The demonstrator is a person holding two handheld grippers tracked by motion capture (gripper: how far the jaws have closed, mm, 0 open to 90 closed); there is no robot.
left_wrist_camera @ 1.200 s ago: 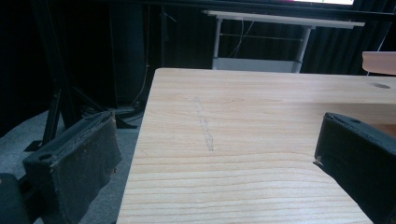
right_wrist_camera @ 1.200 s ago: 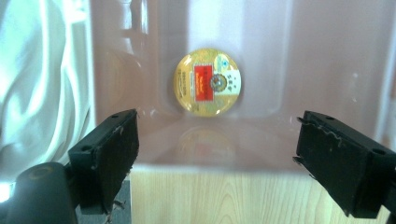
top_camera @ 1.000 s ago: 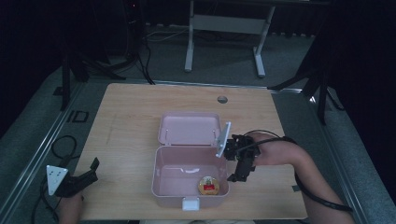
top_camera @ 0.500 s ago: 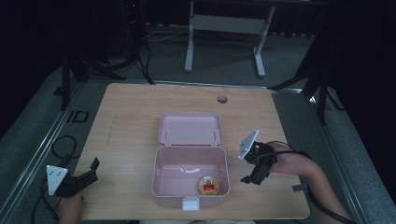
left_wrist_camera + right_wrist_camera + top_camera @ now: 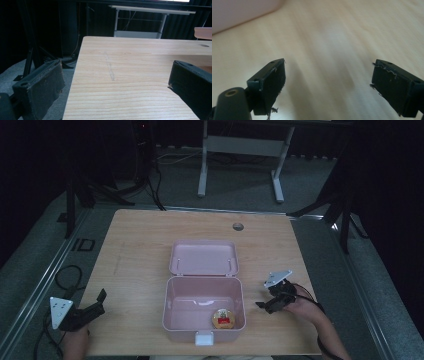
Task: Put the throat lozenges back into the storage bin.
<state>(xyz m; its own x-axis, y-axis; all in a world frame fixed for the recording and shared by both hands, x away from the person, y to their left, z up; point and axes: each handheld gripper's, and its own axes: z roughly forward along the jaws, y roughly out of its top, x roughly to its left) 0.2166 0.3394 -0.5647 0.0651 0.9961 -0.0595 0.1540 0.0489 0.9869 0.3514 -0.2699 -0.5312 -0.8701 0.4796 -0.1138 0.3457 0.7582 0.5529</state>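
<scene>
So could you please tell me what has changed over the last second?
The right gripper drew back from over the open pink box to the bare table on its right, jaws open and empty. The left gripper, the box and the round item inside stayed put.

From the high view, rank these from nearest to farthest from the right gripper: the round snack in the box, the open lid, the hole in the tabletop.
From the right gripper:
1. Round snack, just to its left, inside the pink box, front right corner.
2. Open lid, farther back and left, lying flat behind the box.
3. Tabletop hole, near the table's far edge.
</scene>
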